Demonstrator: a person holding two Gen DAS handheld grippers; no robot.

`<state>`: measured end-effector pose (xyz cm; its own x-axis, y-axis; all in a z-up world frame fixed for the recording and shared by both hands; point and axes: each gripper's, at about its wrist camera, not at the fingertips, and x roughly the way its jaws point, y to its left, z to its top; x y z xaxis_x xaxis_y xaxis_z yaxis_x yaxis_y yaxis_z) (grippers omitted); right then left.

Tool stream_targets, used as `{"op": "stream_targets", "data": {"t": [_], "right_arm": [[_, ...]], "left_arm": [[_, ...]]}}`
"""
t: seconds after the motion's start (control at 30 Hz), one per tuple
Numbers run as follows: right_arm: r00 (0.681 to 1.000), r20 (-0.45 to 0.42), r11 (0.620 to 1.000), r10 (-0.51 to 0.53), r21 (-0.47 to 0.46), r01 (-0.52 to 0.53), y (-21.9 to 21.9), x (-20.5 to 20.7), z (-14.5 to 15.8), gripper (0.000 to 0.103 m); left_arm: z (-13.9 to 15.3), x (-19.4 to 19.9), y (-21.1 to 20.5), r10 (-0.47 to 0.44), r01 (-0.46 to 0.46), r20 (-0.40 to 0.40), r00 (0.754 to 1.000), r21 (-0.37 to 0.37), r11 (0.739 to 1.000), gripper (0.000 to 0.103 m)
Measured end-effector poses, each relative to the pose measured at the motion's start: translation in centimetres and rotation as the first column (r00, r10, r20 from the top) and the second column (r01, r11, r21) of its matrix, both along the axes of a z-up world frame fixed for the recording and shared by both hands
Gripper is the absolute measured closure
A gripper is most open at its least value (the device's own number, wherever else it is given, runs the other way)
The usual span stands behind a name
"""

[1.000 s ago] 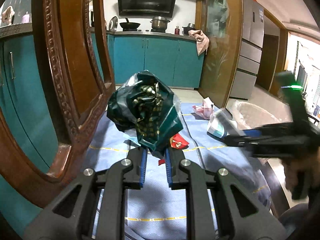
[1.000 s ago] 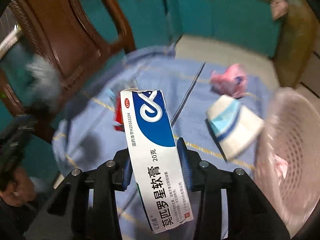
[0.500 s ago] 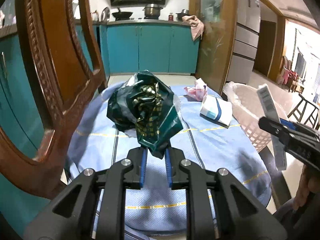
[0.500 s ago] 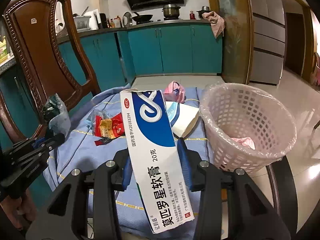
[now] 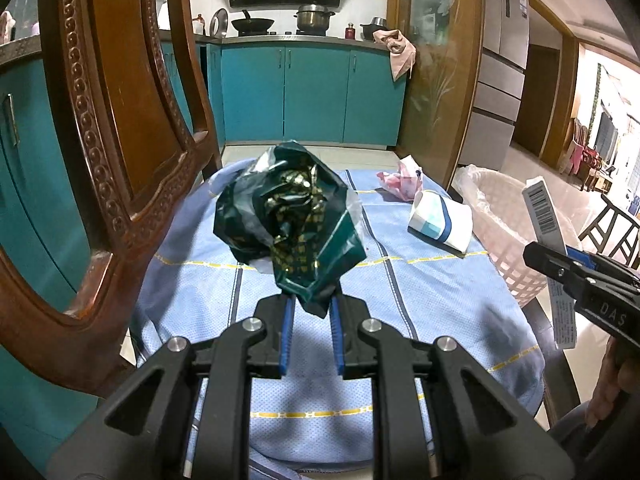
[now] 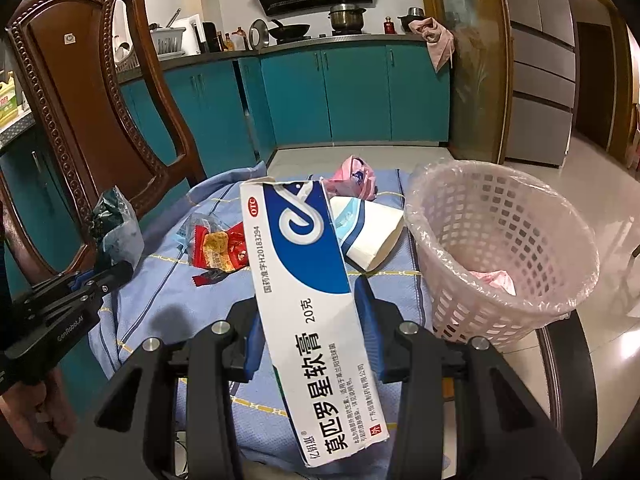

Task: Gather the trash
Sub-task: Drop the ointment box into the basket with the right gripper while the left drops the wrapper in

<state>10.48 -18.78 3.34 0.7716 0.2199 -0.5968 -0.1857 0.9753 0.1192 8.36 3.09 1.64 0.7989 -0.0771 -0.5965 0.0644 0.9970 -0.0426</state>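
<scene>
My left gripper (image 5: pixel 312 308) is shut on a crumpled dark green wrapper (image 5: pixel 288 220) and holds it above the blue cloth. My right gripper (image 6: pixel 308 308) is shut on a long blue-and-white medicine box (image 6: pixel 308 288), held up left of a pink lined basket (image 6: pixel 500 248). The basket holds some pink trash. On the cloth lie a red snack wrapper (image 6: pixel 220 248), a white-and-blue carton (image 6: pixel 368 236) and a pink crumpled bag (image 6: pixel 354 178). The right gripper with the box shows at the right of the left wrist view (image 5: pixel 560 268).
A carved wooden chair (image 5: pixel 112 140) stands close on the left of the table. The blue tablecloth (image 5: pixel 420 300) covers the round table. Teal kitchen cabinets (image 5: pixel 312 92) lie beyond, and a wooden door frame (image 5: pixel 452 80) stands behind the basket.
Both grippers have pulled back and risen from the table with their loads. The right gripper has swung up from looking down at the cloth to level beside the basket.
</scene>
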Motion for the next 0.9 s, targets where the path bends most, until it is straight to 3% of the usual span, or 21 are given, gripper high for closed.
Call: {"op": "stream_targets", "data": {"t": [0.27, 0.37, 0.43, 0.5, 0.63, 0.7, 0.8, 0.83, 0.9], "right_arm": [[1.0, -0.002, 1.0, 0.007, 0.01, -0.007, -0.2, 0.1, 0.1, 0.062], [0.993, 0.105, 0.993, -0.062, 0.106, 0.051, -3.2, 0.2, 2.7, 0.062], [0.968, 0.19, 0.979, -0.162, 0.156, 0.133, -6.1, 0.7, 4.8, 0.062], [0.925, 0.253, 0.95, -0.285, 0.206, 0.236, -9.7, 1.9, 5.9, 0.061], [0.885, 0.265, 0.919, -0.383, 0.212, 0.334, -14.1, 5.6, 4.7, 0.058], [0.878, 0.247, 0.909, -0.41, 0.187, 0.372, -15.6, 7.5, 2.7, 0.027], [0.886, 0.194, 0.895, -0.422, 0.244, 0.373, -16.8, 7.2, 2.4, 0.023], [0.884, 0.211, 0.89, -0.418, 0.288, 0.352, -17.1, 6.0, 3.1, 0.022], [0.853, 0.275, 0.872, -0.444, 0.351, 0.341, -17.1, 2.3, 4.6, 0.01]], "left_arm": [[0.0, 0.0, 0.1, -0.001, 0.001, 0.005, 1.0, 0.0, 1.0, 0.086], [0.0, 0.1, 0.1, 0.0, 0.0, 0.011, 1.0, -0.003, 1.0, 0.086], [0.0, 0.1, 0.1, -0.001, 0.001, 0.013, 1.0, -0.001, 1.0, 0.086], [-0.1, 0.2, 0.0, -0.003, 0.003, 0.01, 1.0, 0.001, 1.0, 0.086], [-0.3, 0.3, -0.3, -0.008, 0.008, 0.006, 1.0, 0.009, 1.0, 0.086], [-0.3, 0.3, -0.4, -0.011, 0.011, 0.006, 1.0, 0.014, 1.0, 0.086], [-0.5, 0.4, -0.5, -0.016, 0.016, 0.004, 1.0, 0.02, 1.0, 0.086], [-0.5, 0.4, -0.6, -0.018, 0.017, 0.004, 1.0, 0.025, 1.0, 0.086], [-0.6, 0.4, -0.9, -0.026, 0.026, 0.004, 1.0, 0.036, 0.999, 0.086]]}}
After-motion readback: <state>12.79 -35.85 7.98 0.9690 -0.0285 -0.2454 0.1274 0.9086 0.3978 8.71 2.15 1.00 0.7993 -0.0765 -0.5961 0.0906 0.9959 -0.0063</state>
